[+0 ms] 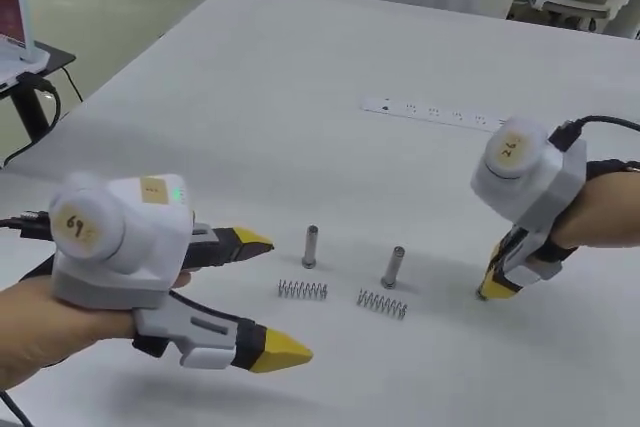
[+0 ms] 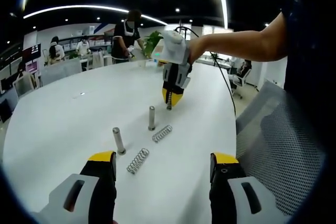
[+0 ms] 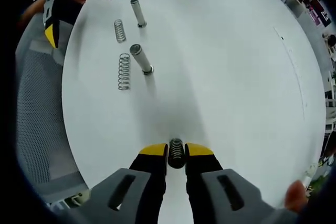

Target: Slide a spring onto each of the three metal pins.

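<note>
Two short metal pins stand upright on the white table. In front of each lies a loose spring. My left gripper hovers open just left of them, with nothing between its yellow tips. The pins and springs lie ahead of it. My right gripper points down at the table right of the pins. Its jaws are shut on a third spring, seen end-on. I cannot tell whether a pin stands under it.
A white power strip lies farther back on the table. A mesh chair stands at the table's near edge. Several people and chairs are beyond the far side.
</note>
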`<action>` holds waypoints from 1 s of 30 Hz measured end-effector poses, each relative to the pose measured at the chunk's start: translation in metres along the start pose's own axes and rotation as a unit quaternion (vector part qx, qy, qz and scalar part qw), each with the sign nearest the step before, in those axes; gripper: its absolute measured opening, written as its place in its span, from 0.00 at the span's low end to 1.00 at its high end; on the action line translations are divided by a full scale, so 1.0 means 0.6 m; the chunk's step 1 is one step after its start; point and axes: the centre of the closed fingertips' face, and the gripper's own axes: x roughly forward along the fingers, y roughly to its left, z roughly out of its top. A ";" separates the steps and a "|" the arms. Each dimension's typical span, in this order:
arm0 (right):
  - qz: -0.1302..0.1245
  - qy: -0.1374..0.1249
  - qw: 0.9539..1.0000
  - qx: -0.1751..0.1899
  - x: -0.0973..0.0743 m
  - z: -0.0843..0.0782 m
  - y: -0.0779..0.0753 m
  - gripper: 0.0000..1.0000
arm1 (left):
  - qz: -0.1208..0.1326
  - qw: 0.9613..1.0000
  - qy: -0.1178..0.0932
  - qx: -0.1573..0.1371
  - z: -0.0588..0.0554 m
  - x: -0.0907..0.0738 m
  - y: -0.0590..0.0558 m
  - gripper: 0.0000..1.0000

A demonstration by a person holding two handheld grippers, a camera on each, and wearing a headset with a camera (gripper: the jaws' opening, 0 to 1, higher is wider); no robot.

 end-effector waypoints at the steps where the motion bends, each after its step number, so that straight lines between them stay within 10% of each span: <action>1: 0.001 -0.002 1.000 0.000 0.000 0.001 0.000 0.12 | 0.000 1.000 0.000 0.000 0.000 0.000 0.000 0.69; 30: 0.000 -0.048 0.997 -0.052 -0.030 0.077 0.050 0.20 | -0.003 1.000 0.001 0.007 0.003 -0.001 -0.007 0.68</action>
